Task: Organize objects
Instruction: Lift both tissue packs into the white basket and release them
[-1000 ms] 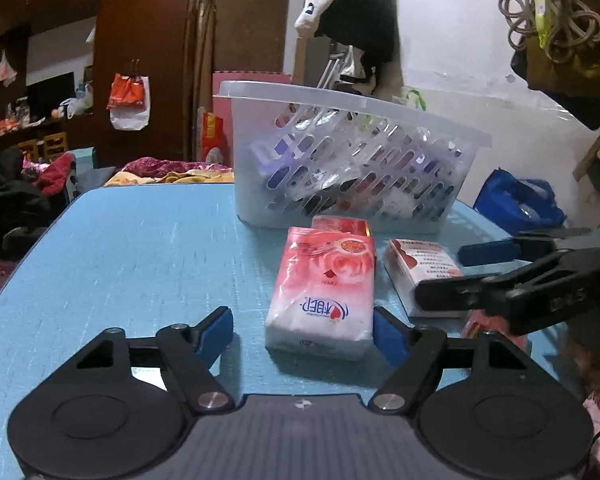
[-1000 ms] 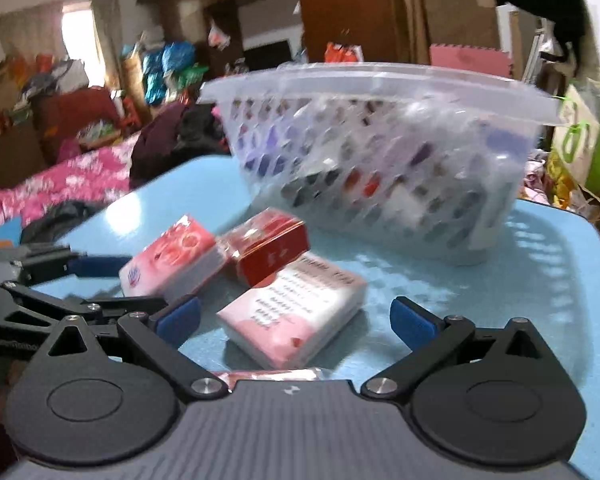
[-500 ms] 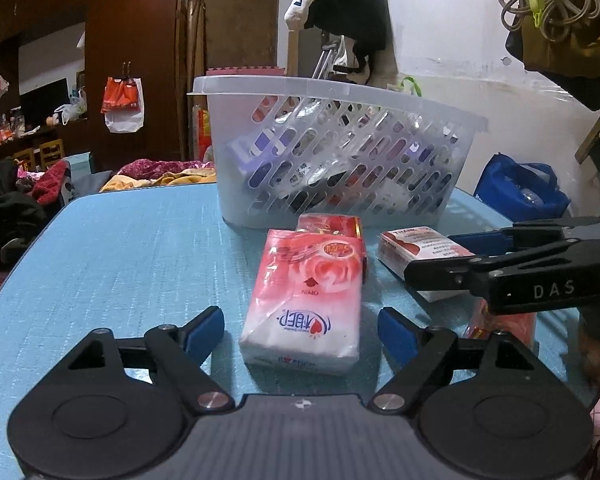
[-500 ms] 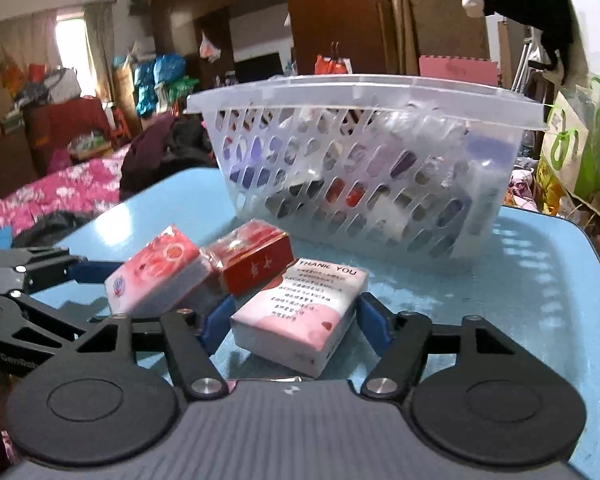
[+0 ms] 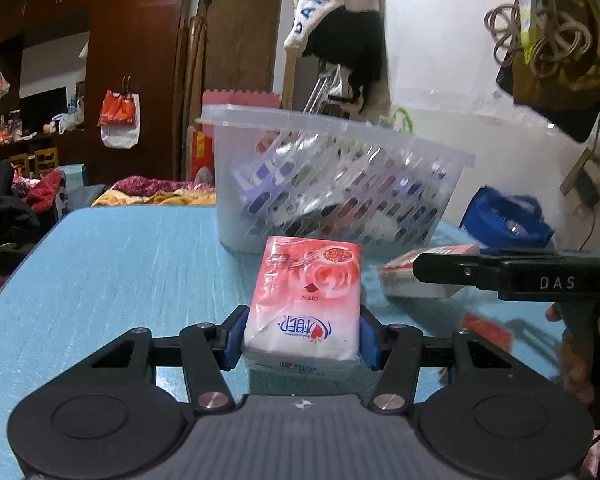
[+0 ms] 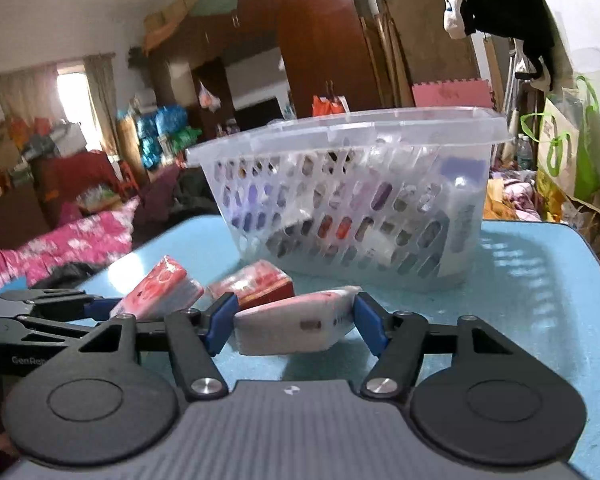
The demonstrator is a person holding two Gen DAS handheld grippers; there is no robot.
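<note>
Blue pads [image 5: 232,340] of left gripper [image 5: 300,340], apart before, closing on tissue pack [image 5: 304,304].

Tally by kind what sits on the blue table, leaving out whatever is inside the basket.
Pink-and-white tissue packs: 2
Red pack: 1
Small red item, too blurred to identify: 1
White plastic basket: 1
Total: 5
</note>
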